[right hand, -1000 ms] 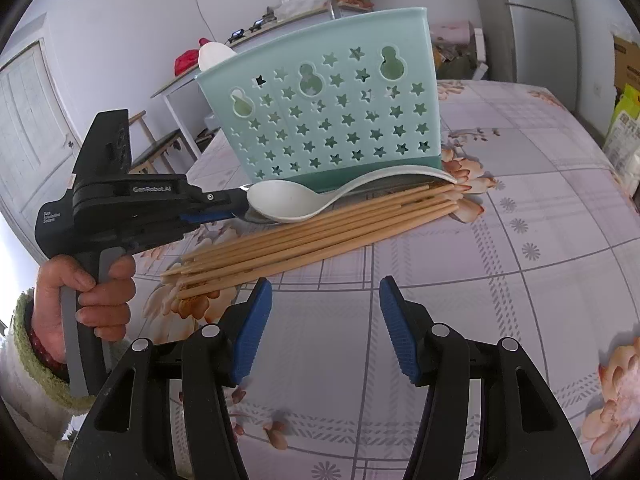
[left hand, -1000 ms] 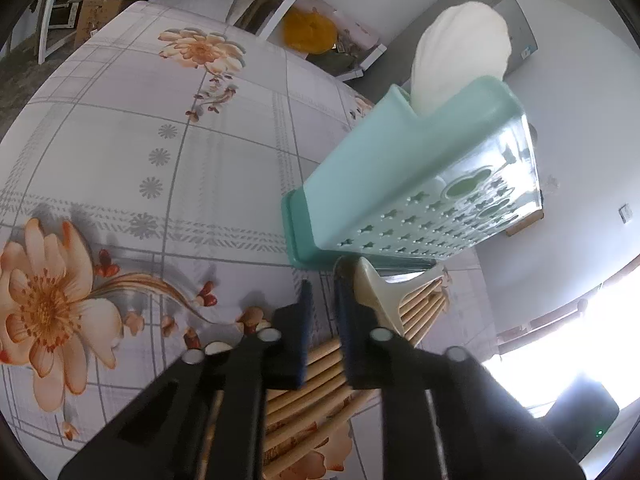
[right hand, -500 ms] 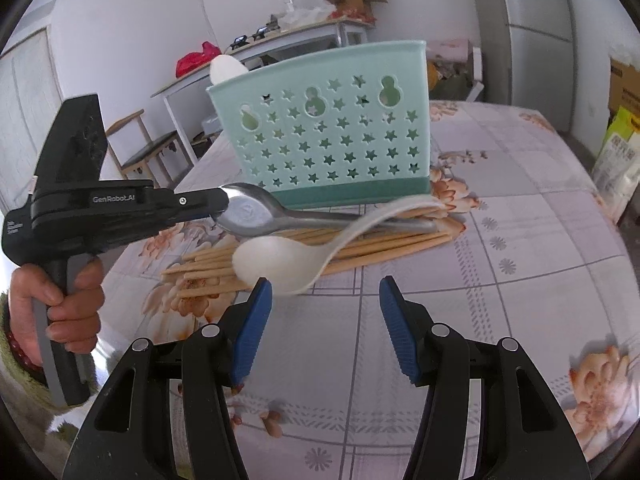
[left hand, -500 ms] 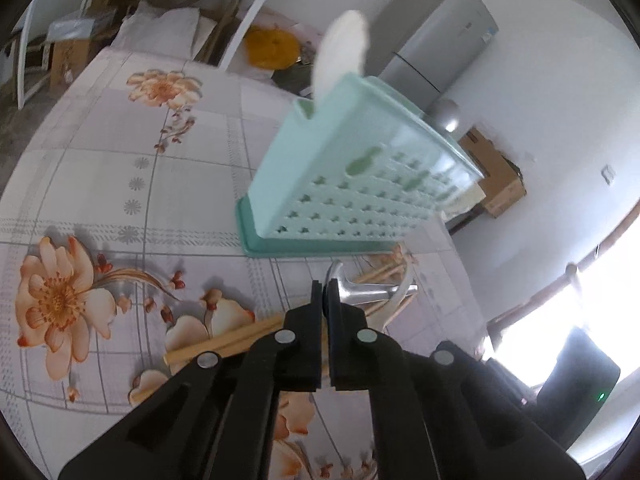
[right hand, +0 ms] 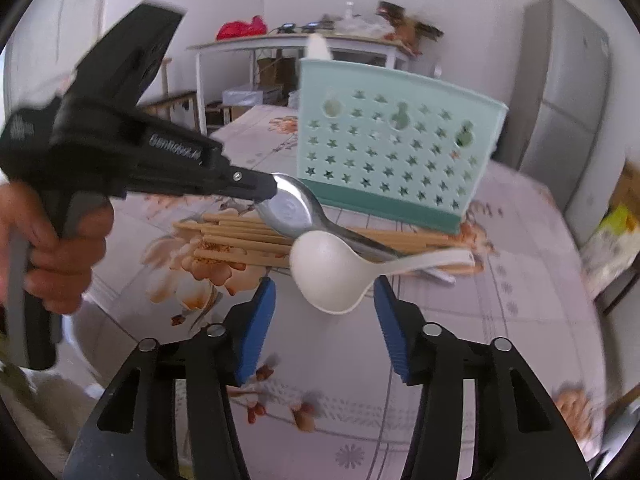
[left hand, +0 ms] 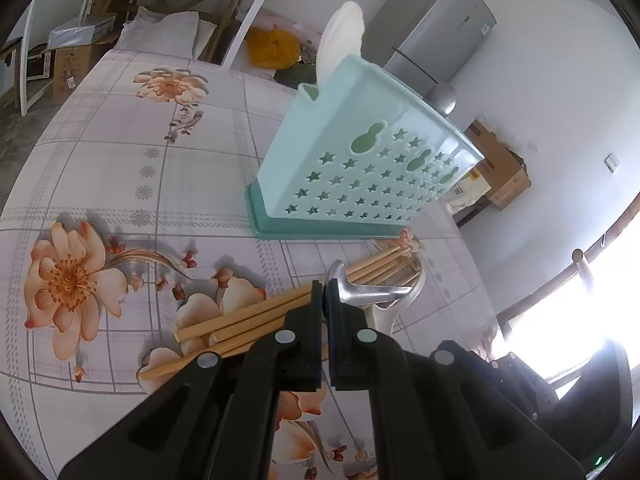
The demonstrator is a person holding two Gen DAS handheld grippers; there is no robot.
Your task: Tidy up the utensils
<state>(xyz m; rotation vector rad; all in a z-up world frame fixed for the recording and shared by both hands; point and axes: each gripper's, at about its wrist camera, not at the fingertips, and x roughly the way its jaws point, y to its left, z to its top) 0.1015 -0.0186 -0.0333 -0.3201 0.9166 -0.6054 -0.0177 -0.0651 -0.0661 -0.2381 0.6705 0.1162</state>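
Note:
My left gripper (left hand: 323, 293) is shut on the bowl rim of a metal spoon (left hand: 370, 293) and holds it just above a row of wooden chopsticks (left hand: 248, 318) on the flowered tablecloth (left hand: 132, 168). In the right wrist view the left gripper (right hand: 266, 190) holds that metal spoon (right hand: 290, 208) over the chopsticks (right hand: 240, 236). A white spoon (right hand: 330, 276) leans across the metal spoon's handle. Its bowl sits between the blue pads of my right gripper (right hand: 324, 306), untouched; the jaws are closing. Behind stands a teal star-holed holder (right hand: 394, 152) with another white spoon (right hand: 318, 46) in it.
A person's hand (right hand: 60, 248) grips the left tool's handle. A grey fridge (left hand: 434, 24) and a cardboard box (left hand: 502, 168) stand beyond the table's far edge. A white side table (right hand: 280, 42) with clutter is behind the holder.
The left gripper shut on the metal spoon and lifted it off the chopsticks. The white spoon slid down toward the right gripper, which moved closer, rolled, and narrowed its jaws.

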